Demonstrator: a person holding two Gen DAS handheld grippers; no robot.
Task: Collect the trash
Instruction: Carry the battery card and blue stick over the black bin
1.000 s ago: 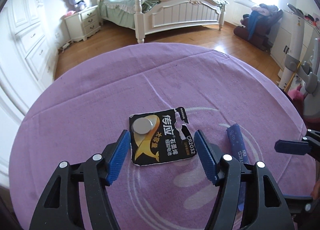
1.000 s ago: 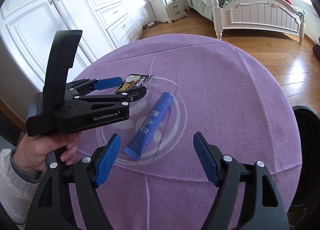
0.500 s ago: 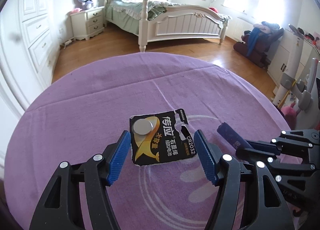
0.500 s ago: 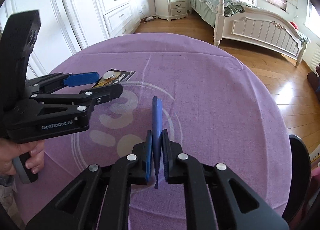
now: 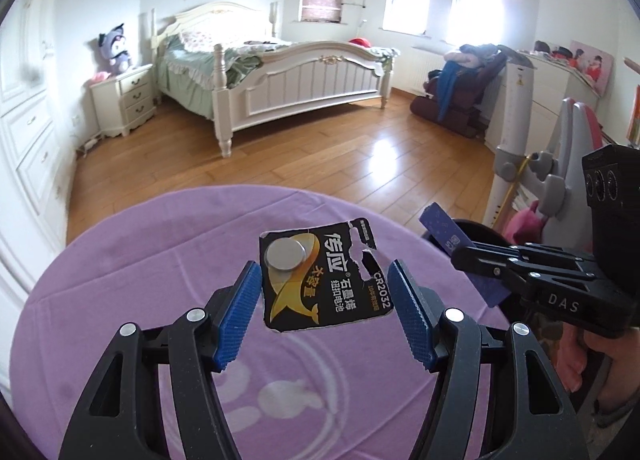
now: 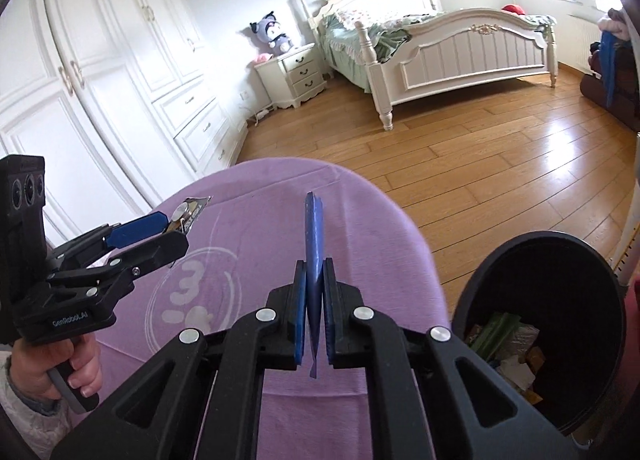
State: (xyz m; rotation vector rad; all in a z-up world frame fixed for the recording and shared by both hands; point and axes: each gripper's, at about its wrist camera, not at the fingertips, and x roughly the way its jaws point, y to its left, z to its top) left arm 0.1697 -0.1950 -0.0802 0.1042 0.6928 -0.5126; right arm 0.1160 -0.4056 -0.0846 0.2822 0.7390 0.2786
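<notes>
Since a moment ago both grippers have risen off the purple tablecloth (image 6: pixel 360 220), and I now see more of the room over it. Nearest me, my right gripper (image 6: pixel 314 320) has its blue pads pressed onto the blue sachet (image 6: pixel 313 232), which stands on edge between them and juts forward past the tips, above the table's right edge. Just right of it, below, sits the black trash bin (image 6: pixel 480 284), with wrappers inside. My left gripper (image 5: pixel 326 310) has its fingers spread, and the torn coin-cell battery card (image 5: pixel 326 278) appears between the pads; I can't tell whether they touch it or whether it is lifted. Beyond stand the white bed (image 5: pixel 304 72) and nightstand (image 5: pixel 122 100).
</notes>
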